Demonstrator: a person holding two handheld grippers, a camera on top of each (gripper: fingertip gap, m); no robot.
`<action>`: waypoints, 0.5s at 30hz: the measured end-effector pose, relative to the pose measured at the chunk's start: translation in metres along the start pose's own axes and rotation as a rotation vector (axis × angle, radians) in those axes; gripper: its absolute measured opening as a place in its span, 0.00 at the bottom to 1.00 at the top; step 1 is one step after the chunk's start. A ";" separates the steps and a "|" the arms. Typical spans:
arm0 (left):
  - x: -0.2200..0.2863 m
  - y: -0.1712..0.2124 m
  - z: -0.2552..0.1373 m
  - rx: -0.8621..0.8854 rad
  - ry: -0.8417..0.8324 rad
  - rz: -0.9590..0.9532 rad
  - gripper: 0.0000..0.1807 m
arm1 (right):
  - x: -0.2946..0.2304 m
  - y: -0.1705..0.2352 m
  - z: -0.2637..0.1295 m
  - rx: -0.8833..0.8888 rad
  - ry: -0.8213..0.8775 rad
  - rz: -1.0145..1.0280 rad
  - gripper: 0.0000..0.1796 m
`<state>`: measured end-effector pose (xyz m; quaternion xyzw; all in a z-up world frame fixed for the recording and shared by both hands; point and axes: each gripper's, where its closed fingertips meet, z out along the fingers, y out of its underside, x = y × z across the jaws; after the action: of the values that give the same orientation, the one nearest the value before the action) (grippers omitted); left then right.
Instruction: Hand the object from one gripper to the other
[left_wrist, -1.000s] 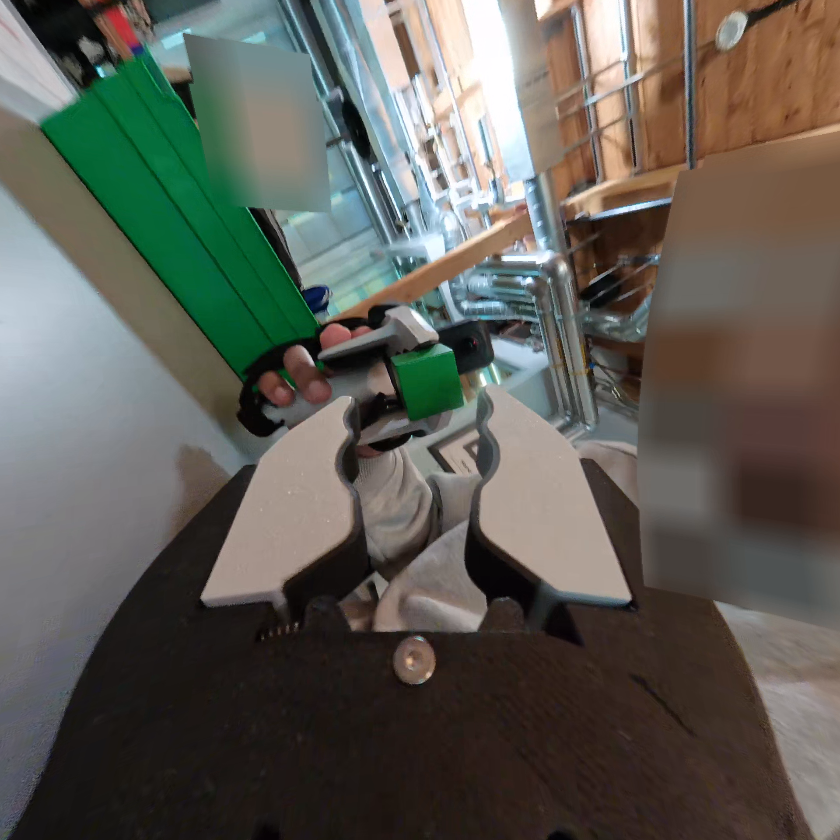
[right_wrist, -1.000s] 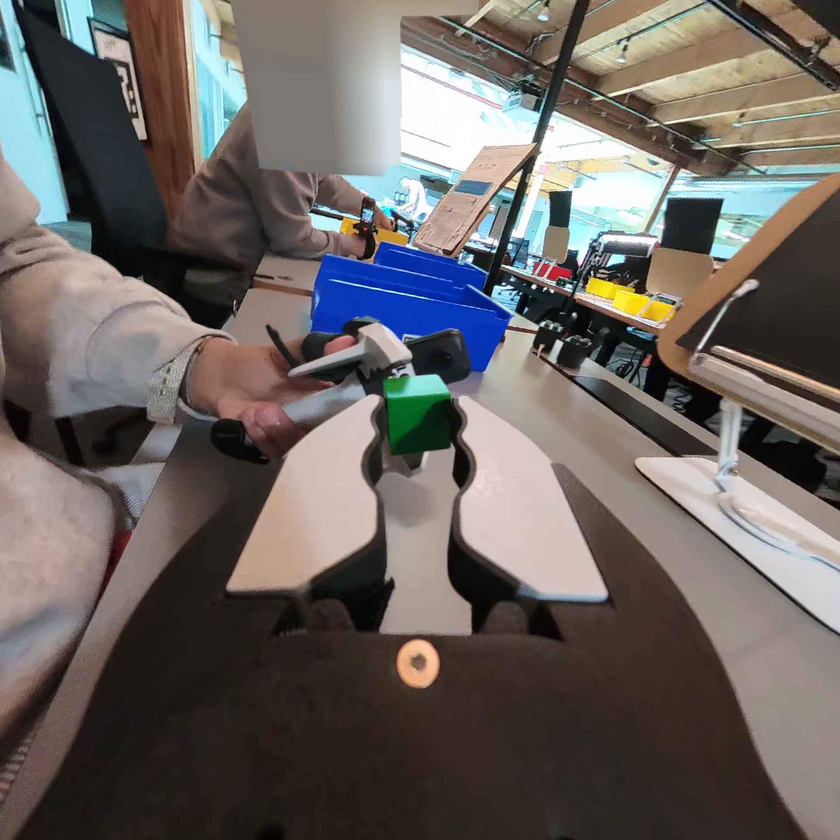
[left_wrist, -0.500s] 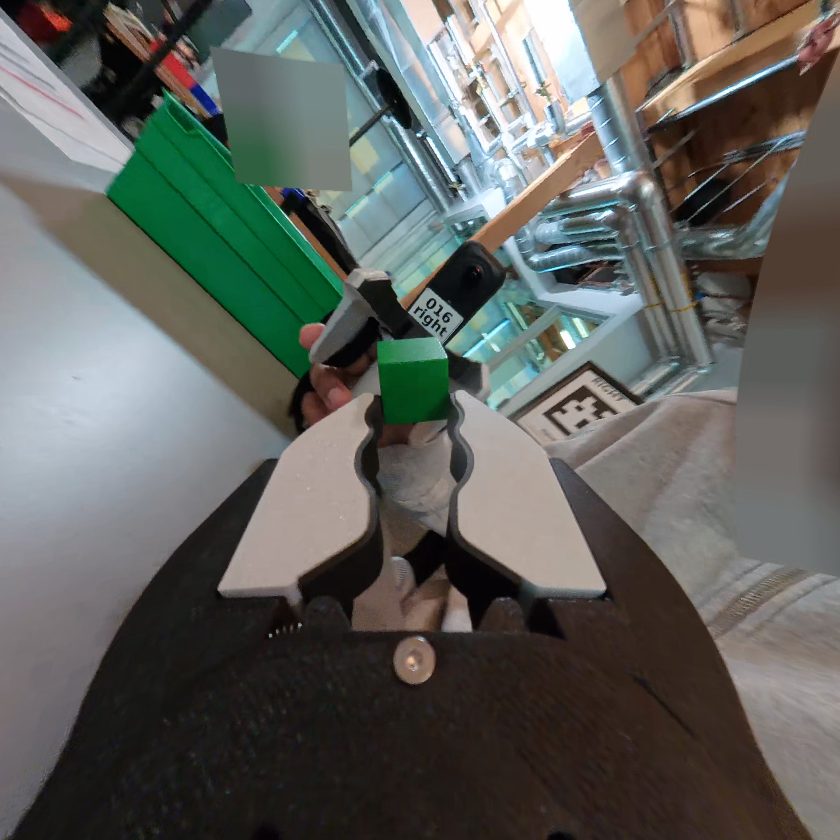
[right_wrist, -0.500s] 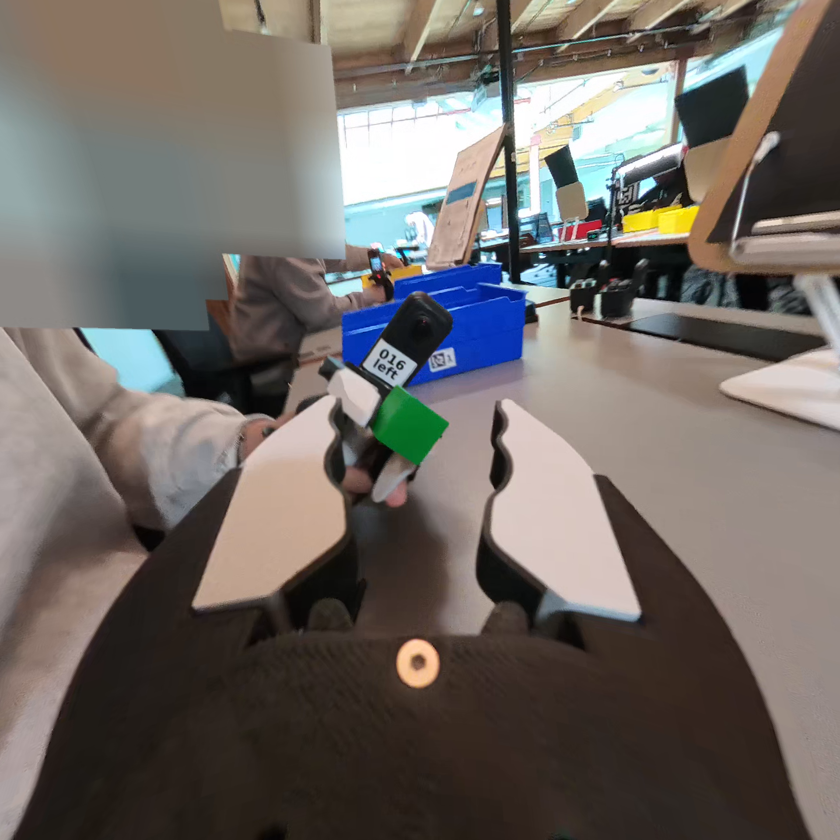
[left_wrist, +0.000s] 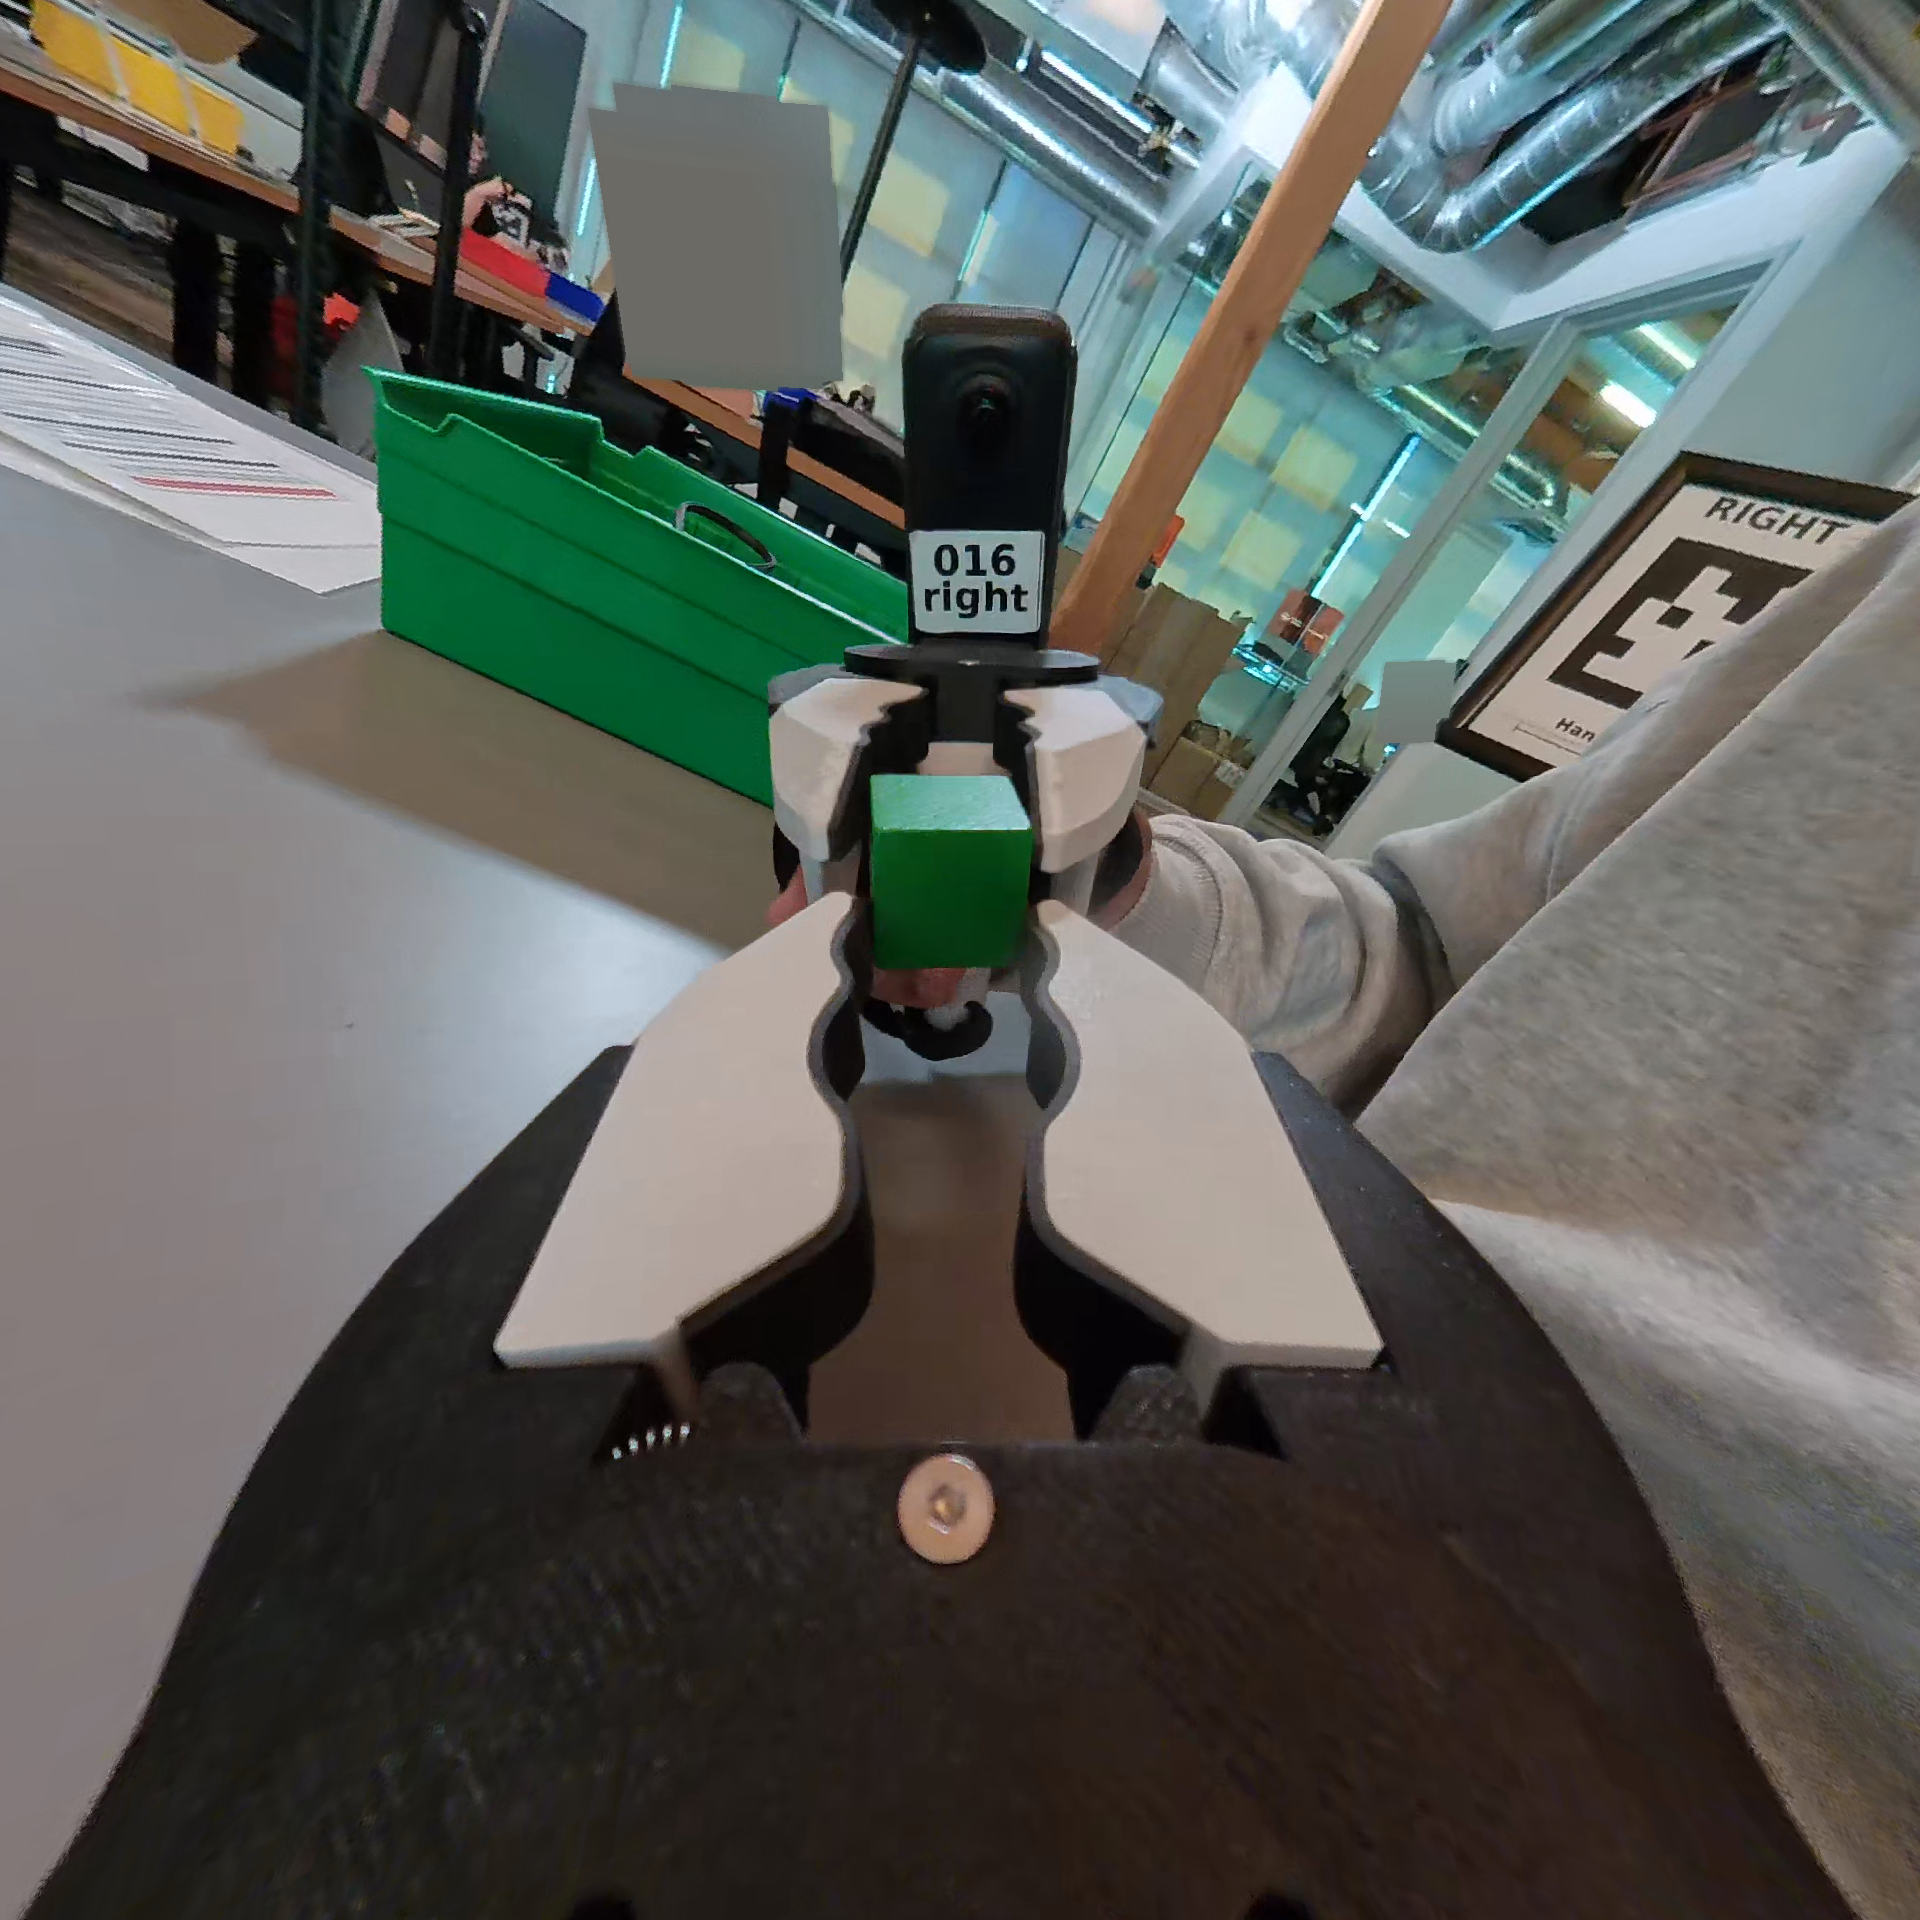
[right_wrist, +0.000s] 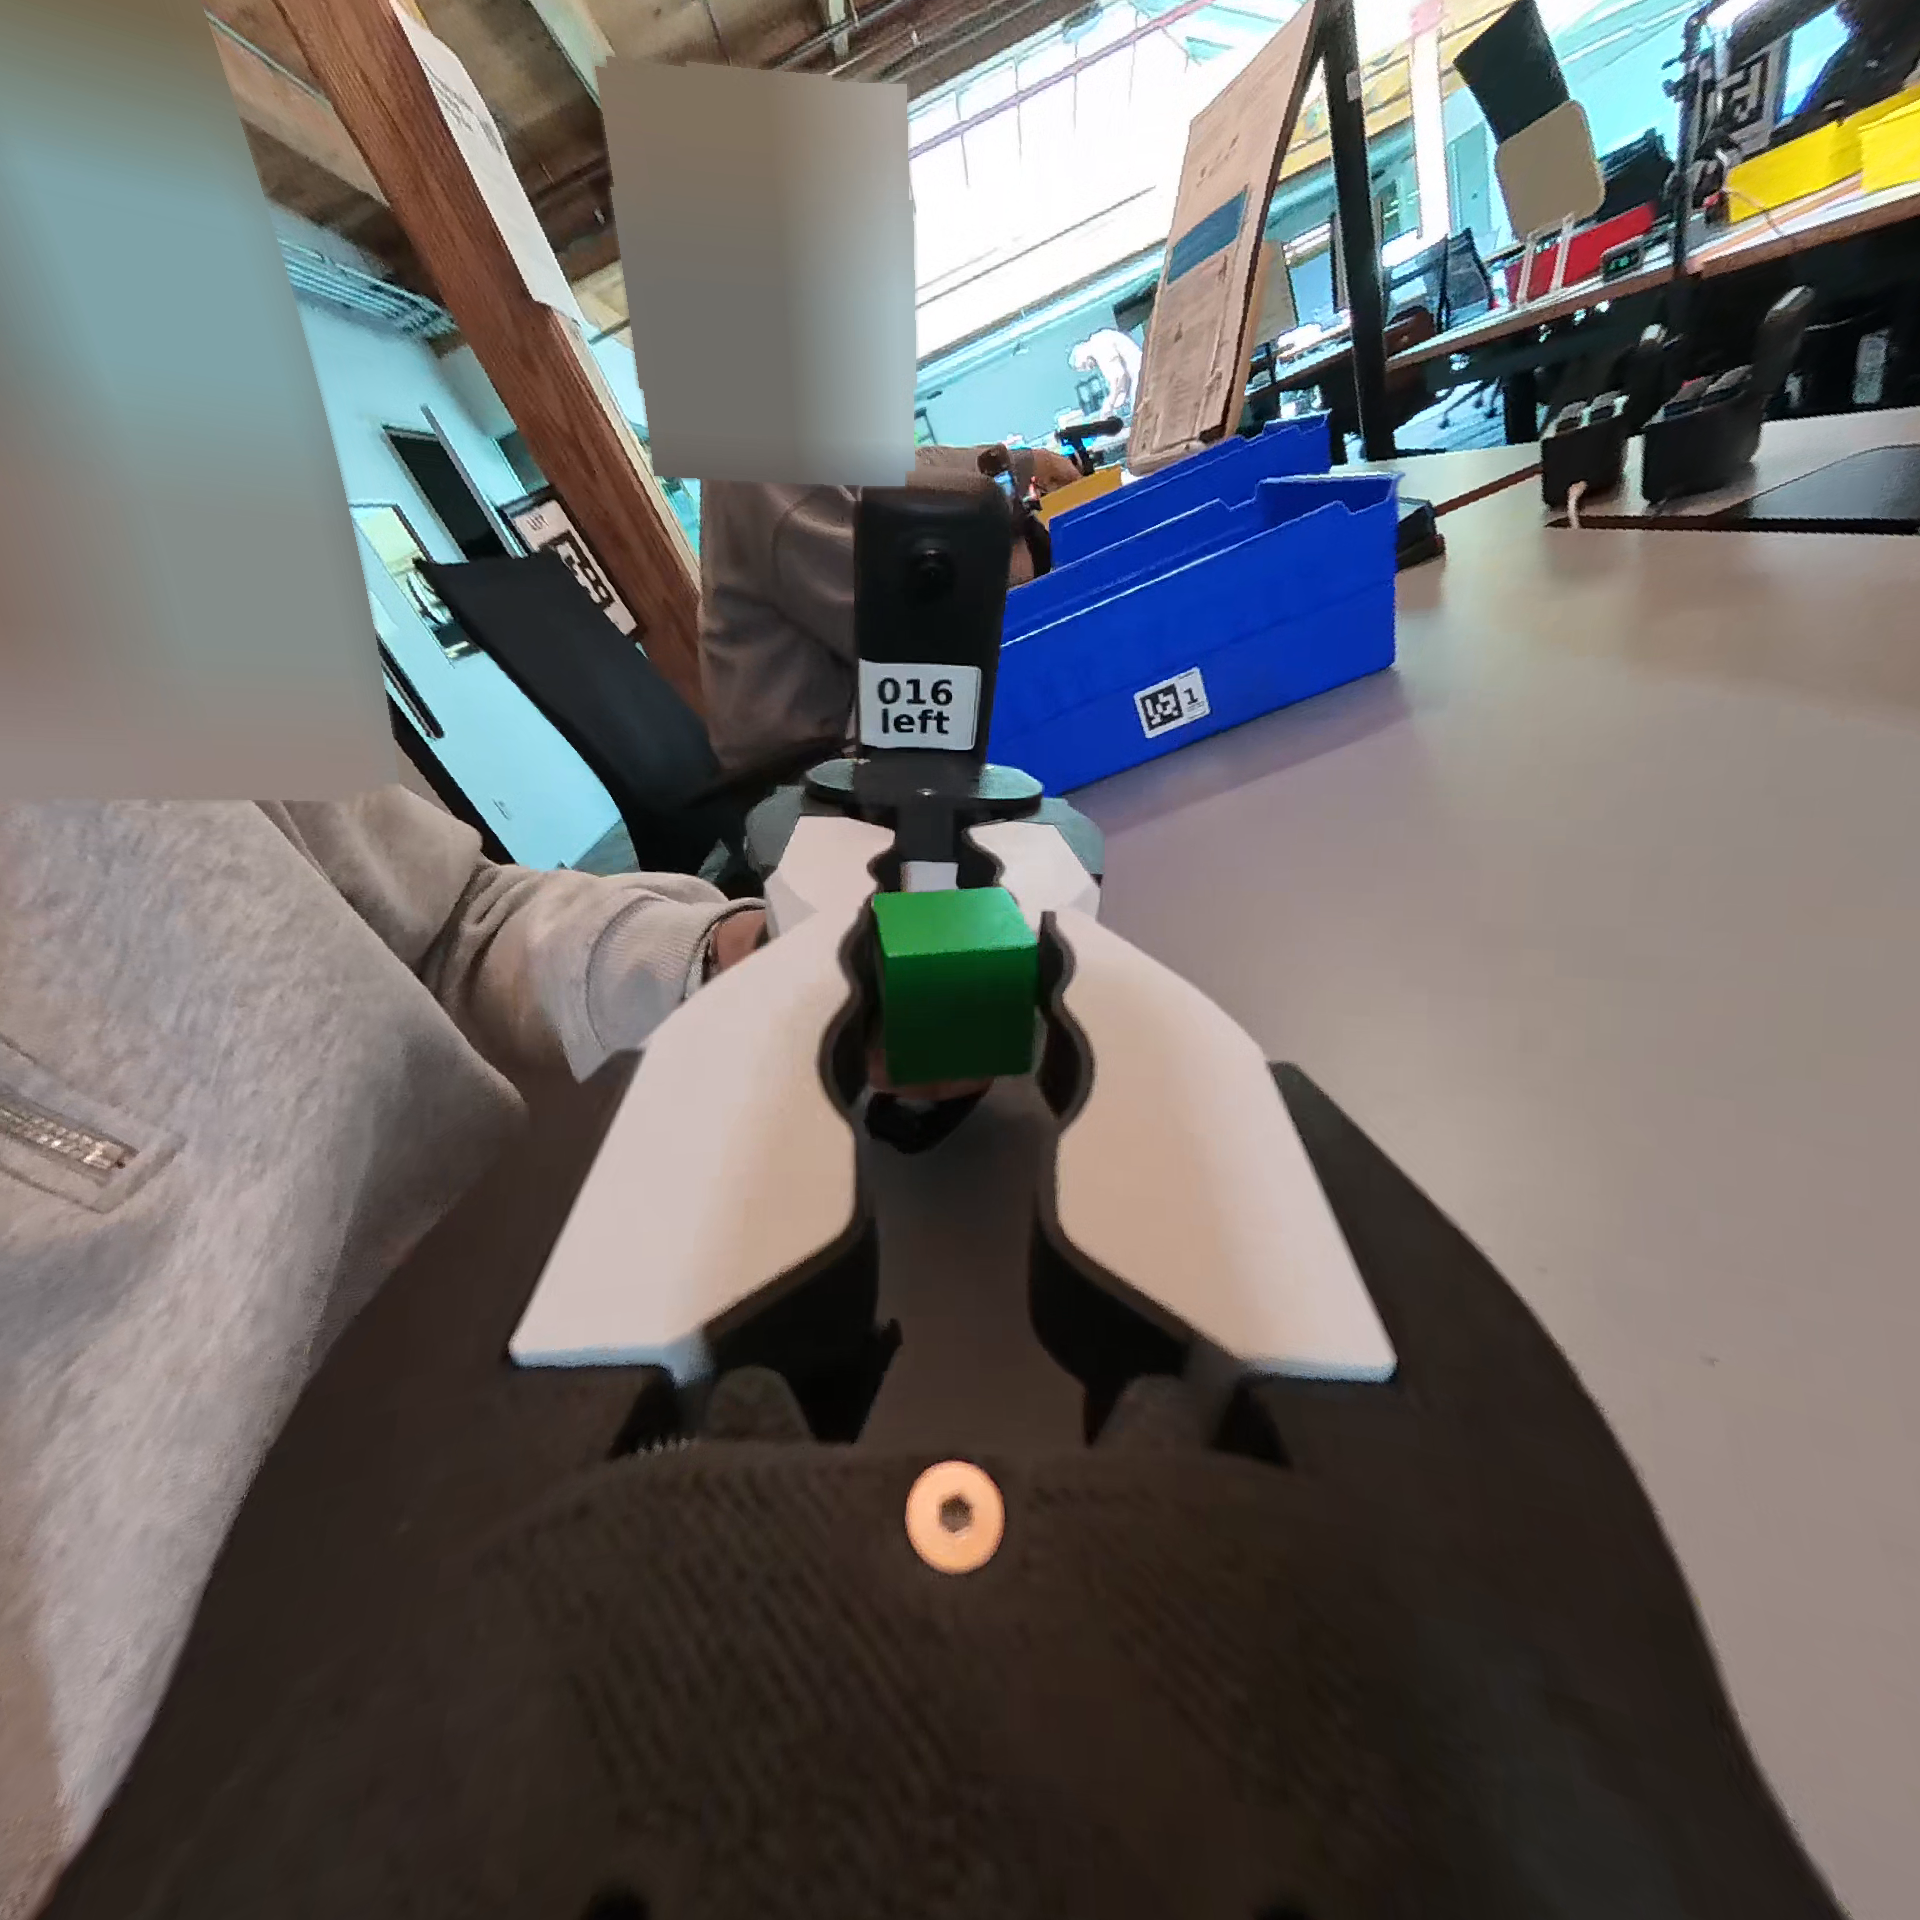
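Grippers brought nose to nose since earlier frame. Green block (left_wrist: 950, 885) (right_wrist: 954, 985) clamped by both left gripper (left_wrist: 943, 940) and right gripper (right_wrist: 952, 951), held above grey table (right_wrist: 1558, 831); bare tabletop seen around.

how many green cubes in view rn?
1. The small solid green cube is up off the grey table, between the fingers of both the left gripper and the right gripper. The green plastic bin could hide more inside.
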<state>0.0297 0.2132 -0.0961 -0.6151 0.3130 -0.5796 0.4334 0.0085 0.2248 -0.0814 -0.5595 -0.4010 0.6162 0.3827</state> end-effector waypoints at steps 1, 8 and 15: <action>0.000 0.000 0.000 0.003 0.003 -0.006 0.15 | -0.001 0.000 0.000 -0.003 0.003 -0.013 0.17; 0.000 -0.011 -0.004 0.087 0.034 -0.103 0.17 | 0.003 -0.006 -0.004 0.029 0.019 0.010 0.16; -0.001 -0.024 -0.011 0.182 0.040 -0.131 0.26 | 0.002 -0.021 -0.014 0.143 -0.074 0.207 0.16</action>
<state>0.0164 0.2222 -0.0753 -0.5805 0.2268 -0.6448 0.4426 0.0223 0.2358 -0.0634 -0.5460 -0.3101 0.6997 0.3408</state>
